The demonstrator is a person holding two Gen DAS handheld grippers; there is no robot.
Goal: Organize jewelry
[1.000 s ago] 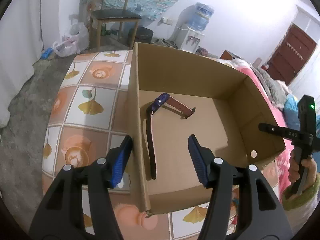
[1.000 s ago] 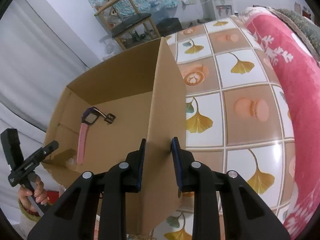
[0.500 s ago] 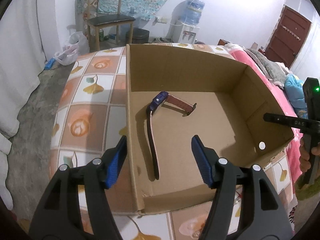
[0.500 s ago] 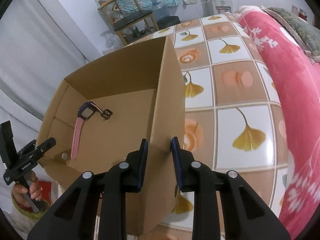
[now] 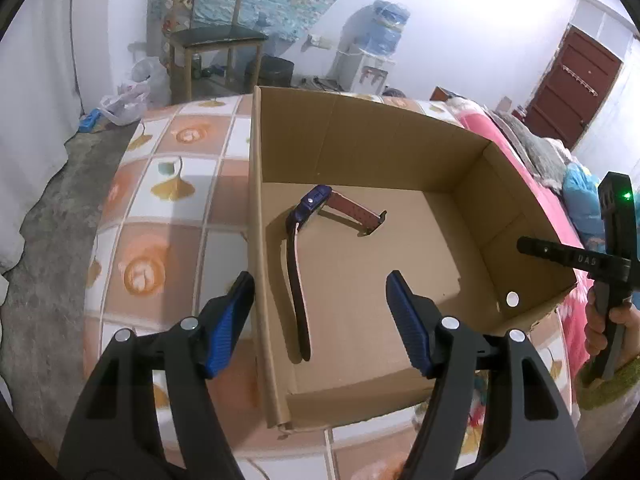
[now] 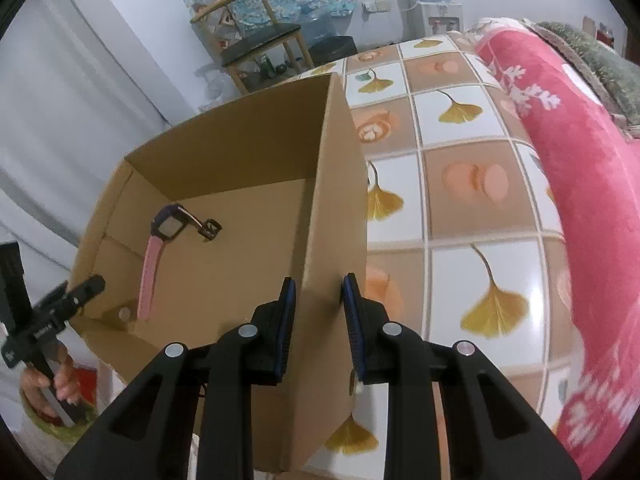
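An open cardboard box (image 5: 360, 140) stands on the tiled tabletop. A watch (image 5: 298, 280) with a dark blue case and a pink strap lies on its floor near the left wall, also in the right wrist view (image 6: 168, 228). My left gripper (image 5: 320, 312) straddles the box's left wall. Its jaws are opening: one blue pad stands outside the wall, the other hangs over the box floor beside the strap, and they press on nothing. My right gripper (image 6: 318, 316) is shut on the opposite wall of the box (image 6: 240, 152), one pad on each face.
The tabletop (image 5: 168, 240) has orange and white tiles with ginkgo leaves. A red flowered blanket (image 6: 580, 160) lies along its right side. Beyond the table stand a chair (image 5: 216, 40) and a water dispenser (image 5: 372, 40). A small white disc (image 5: 512, 299) sits low on the box's right wall.
The left jaws have spread wider across the box's left wall. The tile pattern has slid past the box in both views, while the box keeps its place in the right jaws.
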